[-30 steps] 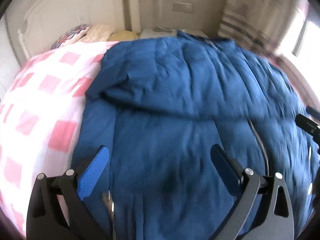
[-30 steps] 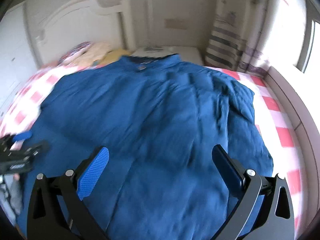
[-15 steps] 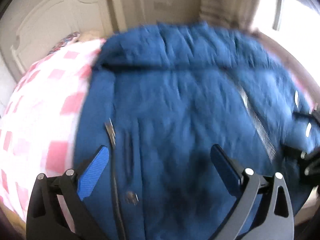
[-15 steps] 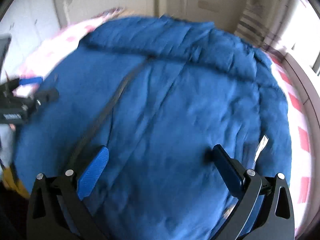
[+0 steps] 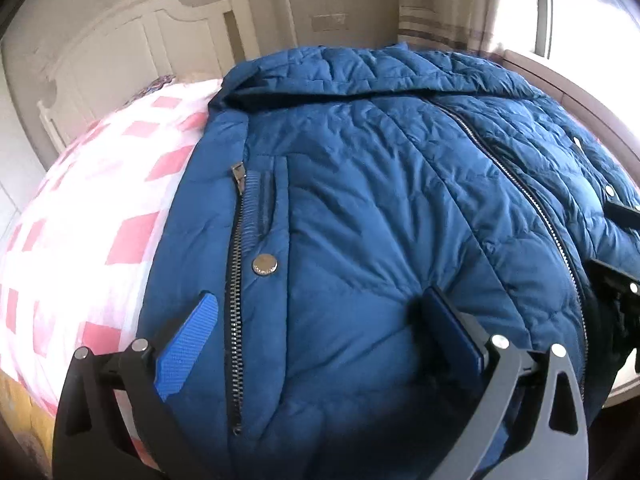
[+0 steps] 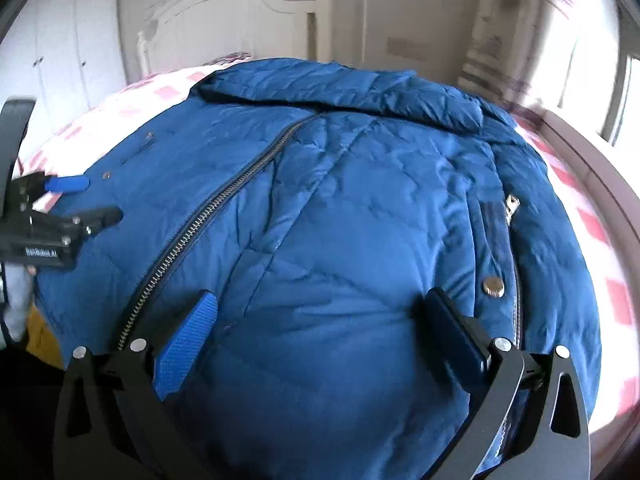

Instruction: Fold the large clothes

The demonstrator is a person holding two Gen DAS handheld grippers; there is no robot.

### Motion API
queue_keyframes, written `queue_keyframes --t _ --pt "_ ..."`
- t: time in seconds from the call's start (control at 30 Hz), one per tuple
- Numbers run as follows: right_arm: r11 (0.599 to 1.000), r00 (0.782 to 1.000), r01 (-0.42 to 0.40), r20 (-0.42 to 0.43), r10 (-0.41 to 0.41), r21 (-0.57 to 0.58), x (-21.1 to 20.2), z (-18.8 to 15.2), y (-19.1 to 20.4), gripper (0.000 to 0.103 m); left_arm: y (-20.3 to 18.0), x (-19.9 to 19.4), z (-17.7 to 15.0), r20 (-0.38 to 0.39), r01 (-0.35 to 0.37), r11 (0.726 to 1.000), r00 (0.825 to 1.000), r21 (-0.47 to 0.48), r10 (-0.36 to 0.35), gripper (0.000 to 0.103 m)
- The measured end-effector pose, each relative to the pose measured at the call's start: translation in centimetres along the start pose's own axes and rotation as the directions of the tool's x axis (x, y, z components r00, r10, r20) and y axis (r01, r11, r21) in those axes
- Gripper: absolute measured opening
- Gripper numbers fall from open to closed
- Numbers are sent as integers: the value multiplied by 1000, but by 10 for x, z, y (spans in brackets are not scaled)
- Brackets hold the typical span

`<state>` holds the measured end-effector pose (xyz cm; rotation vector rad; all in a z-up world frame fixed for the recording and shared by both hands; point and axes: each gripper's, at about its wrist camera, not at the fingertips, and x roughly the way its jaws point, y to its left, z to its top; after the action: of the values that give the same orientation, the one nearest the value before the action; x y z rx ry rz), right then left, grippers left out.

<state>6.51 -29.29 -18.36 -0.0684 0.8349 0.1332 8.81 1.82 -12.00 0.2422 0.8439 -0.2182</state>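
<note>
A large blue quilted jacket (image 5: 380, 184) lies spread front-up on the bed, with its centre zip (image 5: 528, 196) running up to the collar; it also fills the right wrist view (image 6: 340, 208). My left gripper (image 5: 320, 320) is open, low over the jacket's hem on the left side, beside a pocket zip (image 5: 236, 264) and snap (image 5: 264, 266). My right gripper (image 6: 320, 320) is open over the hem on the right side, between the centre zip (image 6: 208, 208) and a pocket snap (image 6: 492, 282). Neither holds fabric. The left gripper also shows in the right wrist view (image 6: 84, 200).
The bed has a pink and white checked cover (image 5: 92, 216) and a white headboard (image 5: 132, 32). A window (image 5: 592, 8) and striped curtain (image 5: 440, 4) are at the right. White wardrobes (image 6: 72, 36) stand at the left. A yellow bed base (image 6: 42, 340) shows below the hem.
Both grippers have come down and back toward the jacket's hem, so the zips and snaps now look larger and closer. Both stay open.
</note>
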Motion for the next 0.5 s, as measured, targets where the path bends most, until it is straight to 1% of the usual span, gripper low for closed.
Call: queue_keyframes --t 0.03,0.07,0.1,0.13,0.17,0.2,0.23,0.27,0.3,0.33,0.37,0.43,0.47,0.5 --pt "1000 1000 13 -15 -12 11 -4 2 1 98 0 -2 3 -24 -1 1000 1000 -3 1 101" --pt "999 1000 27 13 -27 25 -16 5 1 98 2 -11 7 -30 0 1000 1000 -18 0 101" --pt "999 997 21 70 -23 31 -29 4 0 98 4 -19 9 4 15 1000 1000 -24 -15 101" --pt "999 995 14 93 -17 38 -36 2 -3 99 4 -28 9 43 26 999 999 -23 -25 101" --pt "999 995 17 93 -22 50 -37 -1 -6 99 2 -36 8 80 25 1000 997 -8 -24 101" --pt "998 997 28 64 -32 63 -33 -5 -10 99 -3 -37 6 85 12 1000 996 18 -14 101" --pt "995 998 62 0 -62 81 -19 -15 -17 99 -9 -33 1 64 5 999 998 47 -8 101" --pt "995 998 65 3 -65 81 -15 -22 -19 99 -16 -24 -4 34 -1 997 999 77 -1 101" --pt "997 995 69 70 -72 47 -19 -31 -15 99 -21 -14 -11 6 -20 995 1000 98 19 101" --pt "996 994 79 77 -81 36 -19 -34 -12 99 -20 -14 -17 49 -22 997 999 77 18 101" --pt "996 993 84 77 -87 36 -20 -35 -11 99 -17 -14 -20 63 -9 998 998 57 5 101" --pt "995 995 87 45 -89 45 -24 -32 -10 99 -12 -13 -18 41 21 999 999 39 -23 101" --pt "994 994 93 45 -96 60 -29 -32 -12 99 -7 -12 -16 13 42 999 999 30 -43 101" --pt "992 992 102 61 -107 76 -35 -33 -17 99 0 -14 -16 -7 53 999 999 9 -53 101"
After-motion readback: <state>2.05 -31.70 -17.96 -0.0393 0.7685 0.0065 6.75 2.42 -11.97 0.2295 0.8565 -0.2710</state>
